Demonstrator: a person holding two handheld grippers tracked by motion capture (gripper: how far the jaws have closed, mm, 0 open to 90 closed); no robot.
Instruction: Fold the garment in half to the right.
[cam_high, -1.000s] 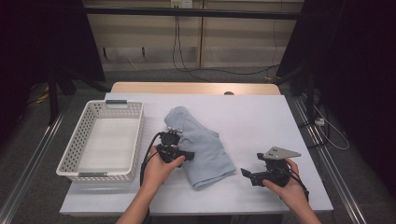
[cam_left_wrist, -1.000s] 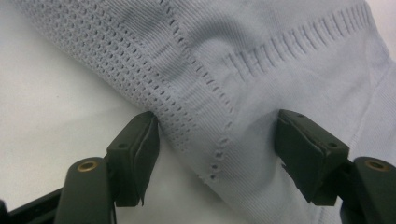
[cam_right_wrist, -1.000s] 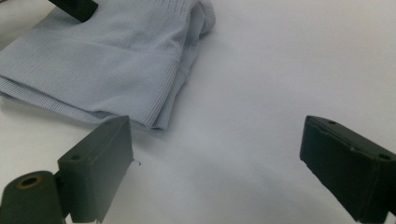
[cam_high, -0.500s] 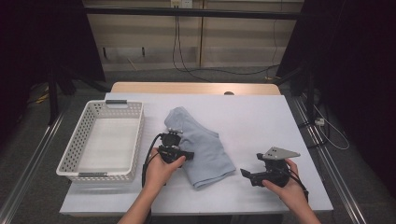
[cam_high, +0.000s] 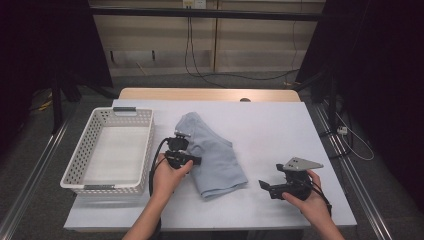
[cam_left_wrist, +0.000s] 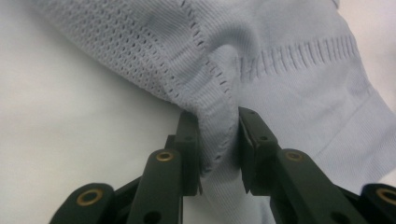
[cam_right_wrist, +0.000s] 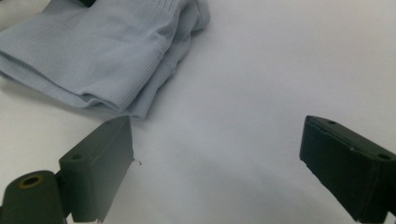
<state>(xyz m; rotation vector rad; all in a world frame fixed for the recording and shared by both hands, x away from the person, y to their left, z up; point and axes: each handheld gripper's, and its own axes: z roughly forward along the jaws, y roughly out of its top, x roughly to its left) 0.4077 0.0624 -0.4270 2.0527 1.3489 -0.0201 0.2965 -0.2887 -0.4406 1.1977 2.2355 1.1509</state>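
Observation:
A light blue knitted garment (cam_high: 216, 156) lies folded in the middle of the white table (cam_high: 280, 130). My left gripper (cam_high: 196, 160) sits at its left edge. In the left gripper view the jaws have just been closing, and the pads (cam_left_wrist: 189, 149) pinch a raised fold of the garment (cam_left_wrist: 289, 84) between them, so my left gripper (cam_left_wrist: 219, 154) is shut on it. My right gripper (cam_high: 263, 186) rests on the table to the right of the garment's near corner. In the right gripper view my right gripper (cam_right_wrist: 215, 144) is open over bare table, the garment (cam_right_wrist: 107, 51) ahead to its left.
A white plastic basket (cam_high: 146, 150) with nothing in it stands at the table's left side, close beside the left hand. A black cable (cam_high: 154, 172) loops from the left gripper. Bare tabletop stretches behind and right of the garment.
The left gripper's jaws have drawn together at the garment's left edge. Both hands stay roughly where they were.

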